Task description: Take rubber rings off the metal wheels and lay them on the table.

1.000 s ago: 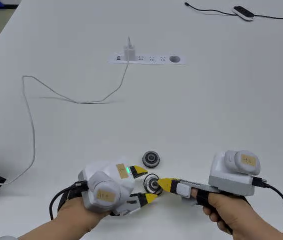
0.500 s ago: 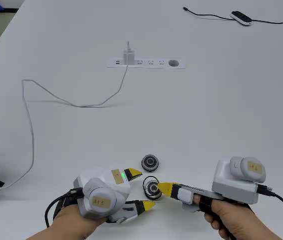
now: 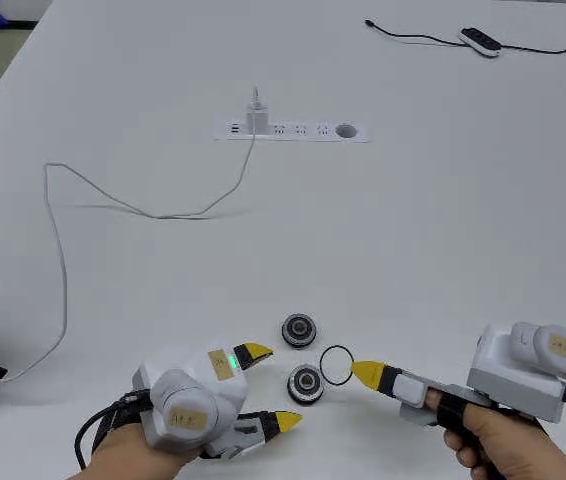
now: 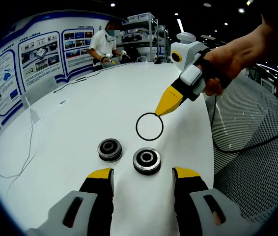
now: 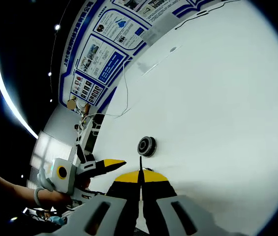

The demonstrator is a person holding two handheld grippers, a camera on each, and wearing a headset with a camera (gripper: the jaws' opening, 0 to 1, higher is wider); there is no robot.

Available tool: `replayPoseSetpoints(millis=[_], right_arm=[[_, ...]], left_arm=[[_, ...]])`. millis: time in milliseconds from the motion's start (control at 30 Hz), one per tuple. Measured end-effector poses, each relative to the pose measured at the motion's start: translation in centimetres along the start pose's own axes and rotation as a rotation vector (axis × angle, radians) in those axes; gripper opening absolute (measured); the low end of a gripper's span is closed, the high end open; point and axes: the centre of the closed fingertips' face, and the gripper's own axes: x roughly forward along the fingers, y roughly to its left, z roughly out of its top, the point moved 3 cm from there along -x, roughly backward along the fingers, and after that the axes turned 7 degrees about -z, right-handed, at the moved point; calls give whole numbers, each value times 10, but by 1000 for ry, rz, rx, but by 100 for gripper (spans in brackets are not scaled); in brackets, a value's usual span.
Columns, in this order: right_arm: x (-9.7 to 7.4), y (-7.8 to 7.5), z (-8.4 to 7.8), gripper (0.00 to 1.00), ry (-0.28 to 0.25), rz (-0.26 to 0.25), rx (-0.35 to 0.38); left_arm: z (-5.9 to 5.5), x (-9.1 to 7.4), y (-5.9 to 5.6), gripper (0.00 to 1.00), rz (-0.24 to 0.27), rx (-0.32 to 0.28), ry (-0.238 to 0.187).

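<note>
Right gripper [image 3: 363, 373] jaws are pinching the rubber ring [image 3: 321, 366], now pulled off the wheel [image 3: 305, 384]. Left gripper [image 3: 273, 385] is waiting, jaws spread. Laying it down is coming next.

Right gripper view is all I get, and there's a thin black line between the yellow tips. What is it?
Observer: A rubber ring seen edge-on. The right gripper pinches its rim, and the head view shows the whole loop.
Operator: I count one wheel. Any more?
Observer: Two. The far wheel and the near wheel sit side by side, left of the ring.
Operator: Is the other gripper holding something?
Observer: No. The left gripper is open, with the near wheel just ahead of its tips.
</note>
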Motion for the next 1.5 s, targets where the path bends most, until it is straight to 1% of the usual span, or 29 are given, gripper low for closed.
replayPoseSetpoints(millis=[167,300,333,533,733,933,1100,1200,1500], right_arm=[[-2,-12,4,2,-13,-35,16],[0,-21,7,2,-23,-58,31],[0,-20,7,2,-24,-61,34],[8,-32,6,2,-22,-94,42],[8,-35,5,2,-20,-113,38],[11,-38,2,2,-4,-145,-27],[12,-39,2,3,-3,-158,-70],[13,-40,2,7,-3,-161,-82],[13,-42,3,11,-2,-177,-114]], left_arm=[[-2,-2,0,49,2,-6,3],[-3,-2,0,49,1,-8,5],[-2,-2,0,48,0,-9,4],[-2,-3,0,47,-2,-12,6],[-3,-2,1,47,-2,-5,14],[-3,-1,1,46,-4,-7,13],[-3,-1,0,46,-6,-10,11],[-3,-1,0,46,-7,-10,13],[-3,-1,0,45,-6,-9,14]])
